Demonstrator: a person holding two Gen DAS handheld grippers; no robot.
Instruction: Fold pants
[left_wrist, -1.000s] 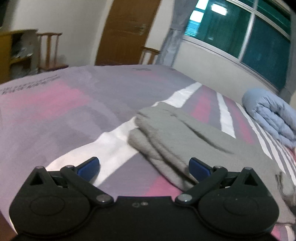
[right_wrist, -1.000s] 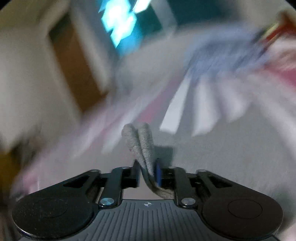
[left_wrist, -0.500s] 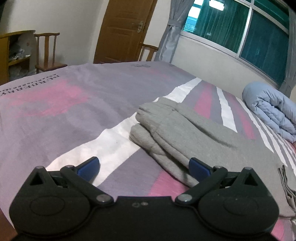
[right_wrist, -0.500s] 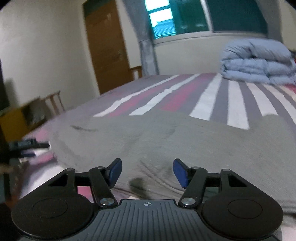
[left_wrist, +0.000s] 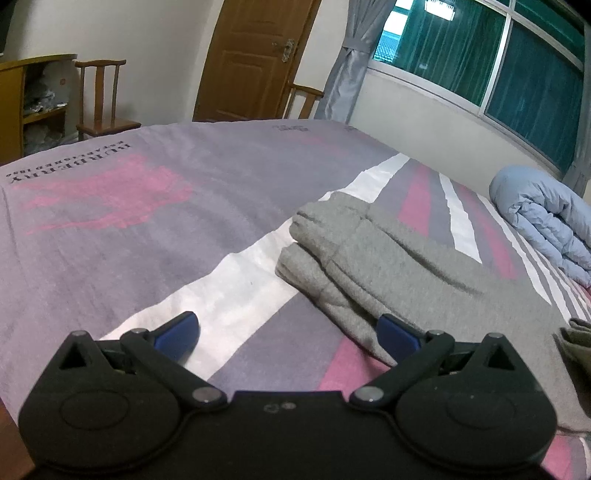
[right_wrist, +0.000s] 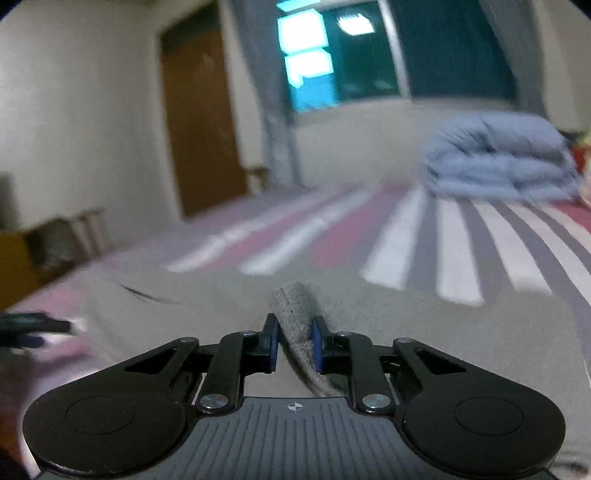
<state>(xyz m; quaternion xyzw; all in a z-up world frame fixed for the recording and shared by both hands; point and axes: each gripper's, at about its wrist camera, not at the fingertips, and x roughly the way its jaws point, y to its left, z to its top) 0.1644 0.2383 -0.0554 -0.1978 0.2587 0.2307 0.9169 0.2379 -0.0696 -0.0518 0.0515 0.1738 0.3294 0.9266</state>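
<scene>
Grey pants (left_wrist: 373, 258) lie folded lengthwise on the striped bed sheet (left_wrist: 147, 229), two cuffed ends stacked at the left. My left gripper (left_wrist: 288, 332) is open and empty, low over the sheet, its right finger (left_wrist: 397, 332) at the pants' near edge. In the right wrist view the pants (right_wrist: 424, 332) spread across the bed, and my right gripper (right_wrist: 294, 343) is shut on a raised fold of the grey fabric (right_wrist: 295, 314). The left gripper shows blurred at that view's left edge (right_wrist: 29, 328).
A rolled light-blue duvet (left_wrist: 546, 225) lies at the far right of the bed, also in the right wrist view (right_wrist: 498, 158). Wooden chairs (left_wrist: 99, 99), a shelf unit (left_wrist: 33, 103), a brown door (left_wrist: 251, 59) and a window (left_wrist: 498, 59) stand beyond the bed.
My right gripper, open half a second ago, has shut on a fold of the pants. The left gripper stays open and has barely moved.
</scene>
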